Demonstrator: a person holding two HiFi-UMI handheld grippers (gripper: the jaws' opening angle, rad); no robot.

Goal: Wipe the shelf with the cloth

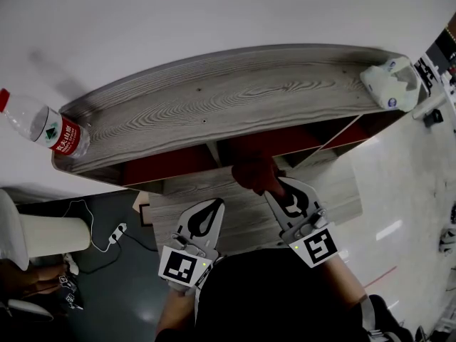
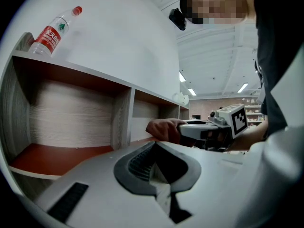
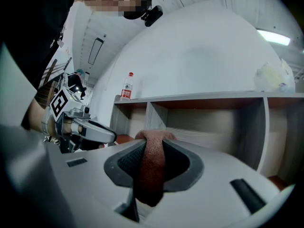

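Note:
The wooden shelf [image 1: 214,112] has a grey wood-grain top and red compartment floors. My right gripper [image 1: 279,191] is shut on a reddish-brown cloth [image 1: 253,173], which bunches at the front of the middle compartment, over the lower board [image 1: 242,216]. In the right gripper view the cloth [image 3: 151,170] runs up between the jaws of the right gripper [image 3: 152,140] and out past their tips. My left gripper [image 1: 216,205] is shut and empty, just left of the cloth and apart from it. The left gripper [image 2: 153,145] faces the cloth [image 2: 164,128] and the red-floored left compartment [image 2: 57,156].
A water bottle [image 1: 50,130] with a red label lies on the shelf top's left end. A white plastic bag [image 1: 392,80] sits on its right end. A white cylinder [image 1: 43,234] and cables [image 1: 114,230] are on the dark floor at the left. A white wall stands behind the shelf.

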